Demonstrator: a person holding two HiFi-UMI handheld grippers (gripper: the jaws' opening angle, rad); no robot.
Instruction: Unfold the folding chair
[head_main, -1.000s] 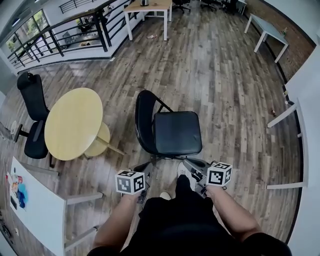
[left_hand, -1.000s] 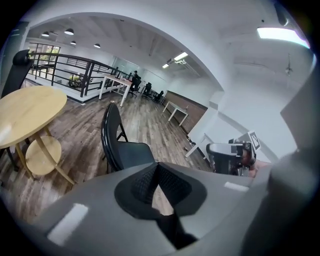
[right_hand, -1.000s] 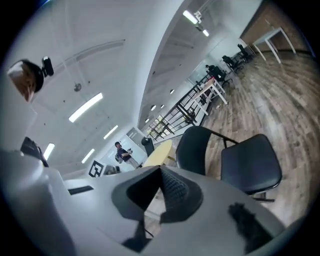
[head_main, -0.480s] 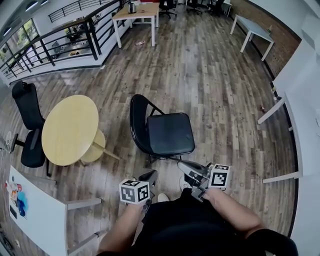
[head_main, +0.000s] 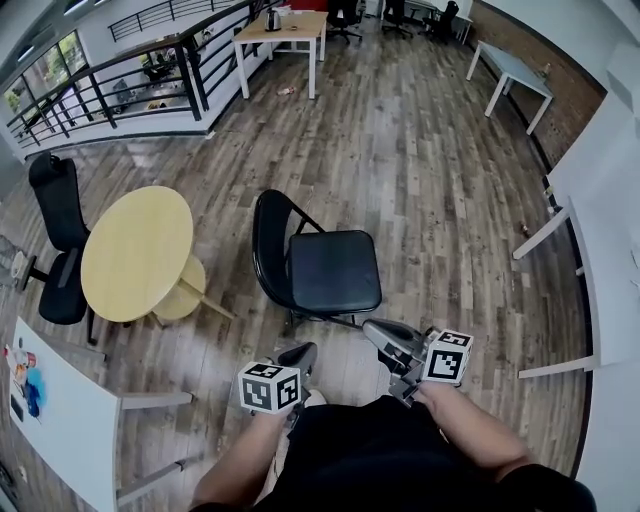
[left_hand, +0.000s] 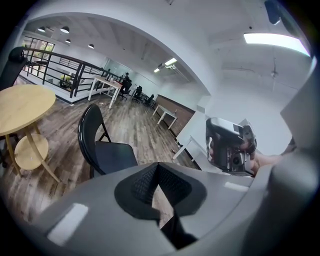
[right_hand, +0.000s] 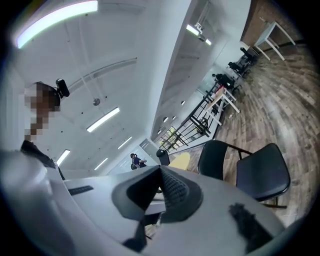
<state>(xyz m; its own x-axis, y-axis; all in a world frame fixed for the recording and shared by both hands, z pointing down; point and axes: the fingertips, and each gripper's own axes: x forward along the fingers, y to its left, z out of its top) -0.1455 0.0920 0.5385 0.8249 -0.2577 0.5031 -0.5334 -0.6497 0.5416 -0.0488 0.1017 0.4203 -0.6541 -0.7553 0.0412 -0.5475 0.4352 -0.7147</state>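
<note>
The black folding chair (head_main: 318, 268) stands unfolded on the wood floor, seat level, backrest towards the round table. Both grippers hover in front of it, close to the person's body and clear of the chair. My left gripper (head_main: 297, 354) is shut with nothing between its pads. My right gripper (head_main: 384, 334) is also shut and empty, a little nearer the seat's front corner. From the left gripper view the chair (left_hand: 106, 149) shows beyond the shut left gripper (left_hand: 159, 173), with the right gripper's body to the right. The right gripper view has the chair (right_hand: 252, 172) past the shut right gripper (right_hand: 161, 188).
A round yellow table (head_main: 135, 250) stands just left of the chair, with a black office chair (head_main: 55, 240) beyond it. White desks stand at the lower left (head_main: 60, 420) and along the right (head_main: 600, 220). A black railing (head_main: 130, 65) runs along the far left.
Both grippers have drawn back from the chair's front edge towards the person, and the right one has risen. The chair has stayed unfolded in place.
</note>
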